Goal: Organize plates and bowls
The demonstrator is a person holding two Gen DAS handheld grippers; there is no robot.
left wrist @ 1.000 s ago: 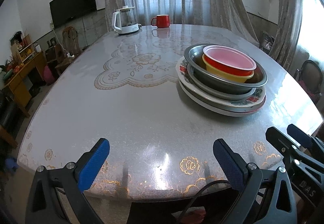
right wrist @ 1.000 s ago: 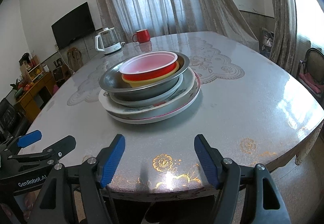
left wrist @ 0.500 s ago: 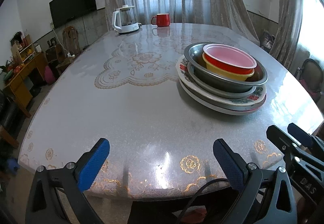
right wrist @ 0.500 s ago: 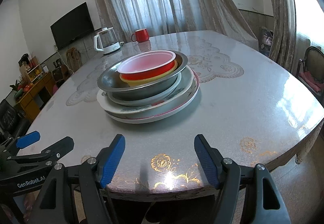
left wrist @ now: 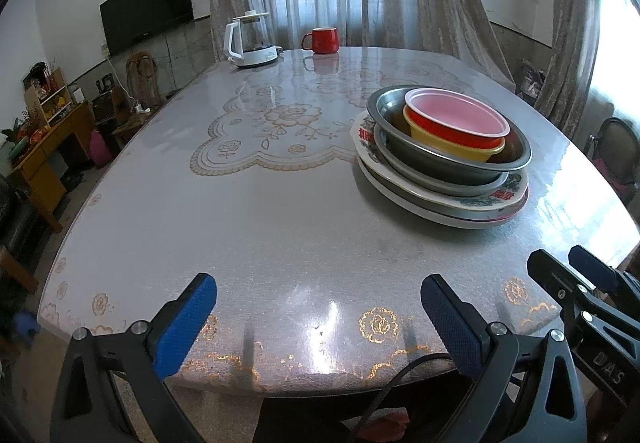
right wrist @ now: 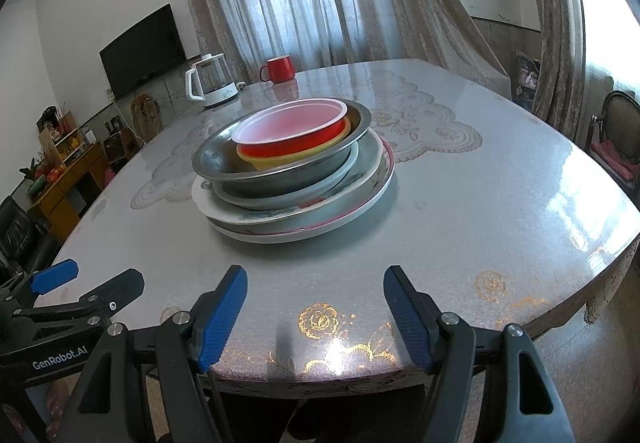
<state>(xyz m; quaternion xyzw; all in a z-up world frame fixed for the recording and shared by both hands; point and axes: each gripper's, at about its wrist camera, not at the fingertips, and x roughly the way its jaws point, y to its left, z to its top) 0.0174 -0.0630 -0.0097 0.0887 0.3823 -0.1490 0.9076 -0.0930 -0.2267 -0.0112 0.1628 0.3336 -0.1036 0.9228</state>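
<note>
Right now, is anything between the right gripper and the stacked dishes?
Nothing visible. Only bare table lies between the open right gripper and the stack of plates and bowls. The kettle and red mug stand beyond the stack.

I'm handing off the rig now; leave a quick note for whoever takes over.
Left tongs: open, empty, at the near table edge.
Right tongs: open, empty, facing the stack.
Stack on the table: red bowl in yellow bowl, in a metal basin, on plates.
Done: everything sits in one pile.
Left: nothing gripped; judge whether sorting is still needed.
</note>
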